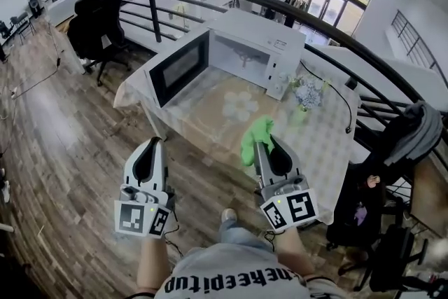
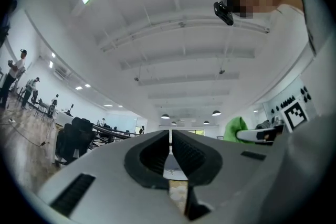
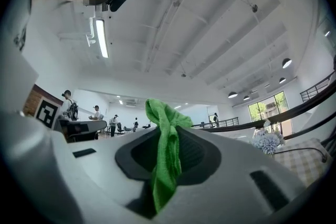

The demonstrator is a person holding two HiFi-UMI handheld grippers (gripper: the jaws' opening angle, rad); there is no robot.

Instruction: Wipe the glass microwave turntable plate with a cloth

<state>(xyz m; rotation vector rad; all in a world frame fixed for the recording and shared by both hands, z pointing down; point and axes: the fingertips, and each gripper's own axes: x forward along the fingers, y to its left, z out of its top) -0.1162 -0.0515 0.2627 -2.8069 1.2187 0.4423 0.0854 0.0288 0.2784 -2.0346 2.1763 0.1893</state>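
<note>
The glass turntable plate [image 1: 240, 106] lies flat on the checked tablecloth [image 1: 318, 143], in front of the white microwave [image 1: 255, 45]. My right gripper [image 1: 263, 145] hovers at the table's near edge, shut on a green cloth [image 1: 255, 136] that bunches out past its tips. In the right gripper view the green cloth [image 3: 167, 152] hangs clamped between the jaws of my right gripper [image 3: 168, 131], which tilts up toward the ceiling. My left gripper [image 1: 155, 143] is held over the floor left of the table, shut and empty. The left gripper view shows my left gripper [image 2: 170, 136] with its jaws together.
The microwave door [image 1: 178, 68] stands open to the left. A vase of pale flowers [image 1: 306, 93] and a black cable [image 1: 336, 96] sit on the table's right side. A black curved railing [image 1: 350, 56] runs behind. An office chair [image 1: 94, 28] stands at back left.
</note>
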